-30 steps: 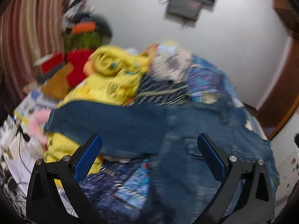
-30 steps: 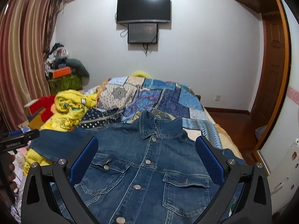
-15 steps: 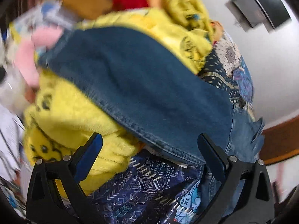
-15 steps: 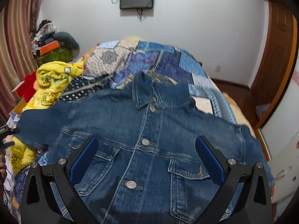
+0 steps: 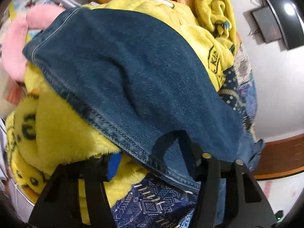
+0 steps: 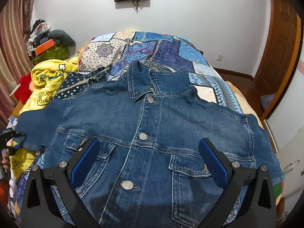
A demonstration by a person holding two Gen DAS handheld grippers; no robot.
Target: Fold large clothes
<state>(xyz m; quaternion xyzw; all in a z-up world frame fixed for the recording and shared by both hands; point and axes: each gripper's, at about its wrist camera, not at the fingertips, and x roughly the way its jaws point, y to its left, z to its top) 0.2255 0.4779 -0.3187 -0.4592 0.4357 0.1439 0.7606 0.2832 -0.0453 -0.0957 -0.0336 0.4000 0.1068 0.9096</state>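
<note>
My left tongs (image 5: 152, 161) have the edge of the jacket (image 6: 152, 133) sleeve (image 5: 133, 79) between their fingers: one finger lies over the denim, the other under the seam against the yellow blanket (image 5: 57, 129). They look narrowed on the cloth, but I cannot tell whether they truly pinch it. My right tongs (image 6: 149, 161) are spread wide above the jacket's chest, one blue pad (image 6: 85, 159) over each pocket, gripping nothing. The jacket lies face up and buttoned on the bed (image 6: 171, 53), collar toward the wall, its left sleeve reaching out over the blanket at the bed's edge. A pink plush (image 5: 15, 43) sits just beyond the cuff.
</note>
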